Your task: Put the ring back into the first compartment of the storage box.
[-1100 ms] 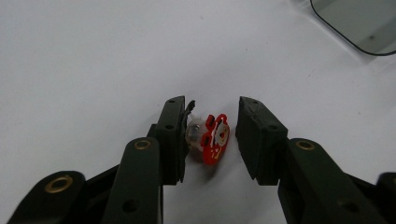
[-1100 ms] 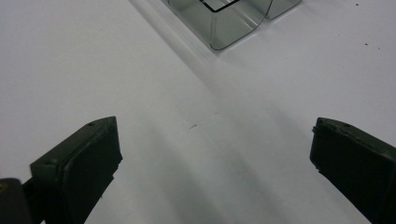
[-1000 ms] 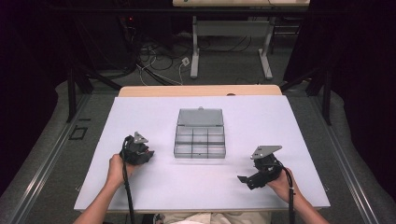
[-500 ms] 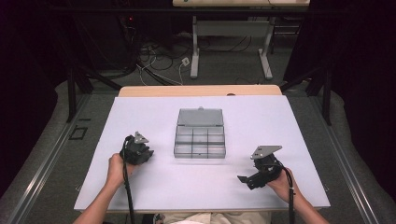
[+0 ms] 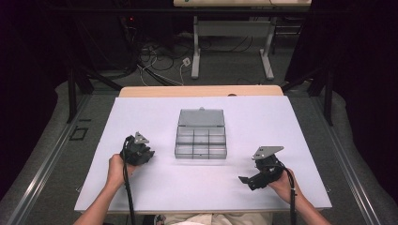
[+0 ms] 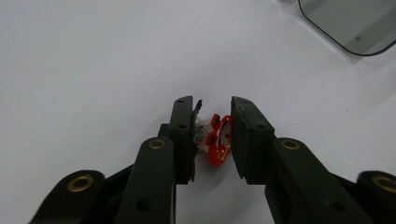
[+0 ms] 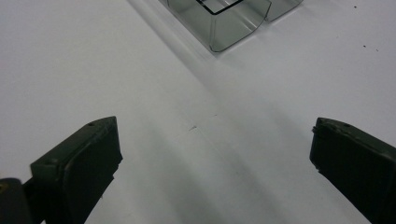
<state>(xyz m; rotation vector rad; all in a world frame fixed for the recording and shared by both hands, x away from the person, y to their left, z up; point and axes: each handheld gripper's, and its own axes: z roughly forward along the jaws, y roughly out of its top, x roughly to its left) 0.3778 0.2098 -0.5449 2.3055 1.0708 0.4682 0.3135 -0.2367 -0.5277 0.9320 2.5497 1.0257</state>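
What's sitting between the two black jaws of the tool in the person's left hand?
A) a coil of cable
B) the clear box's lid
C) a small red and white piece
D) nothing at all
C: in the left gripper view, a small red and white piece sits pinched between the jaws of the left tool, just above the white table.

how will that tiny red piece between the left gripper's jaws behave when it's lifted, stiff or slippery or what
The small red piece looks like thin, cut-out hard plastic or metal, so probably stiff and very light. It is small against the left gripper pads that close on it, so it may twist or slip out if the grip loosens. Its thin parts could bend or snap under a hard squeeze.
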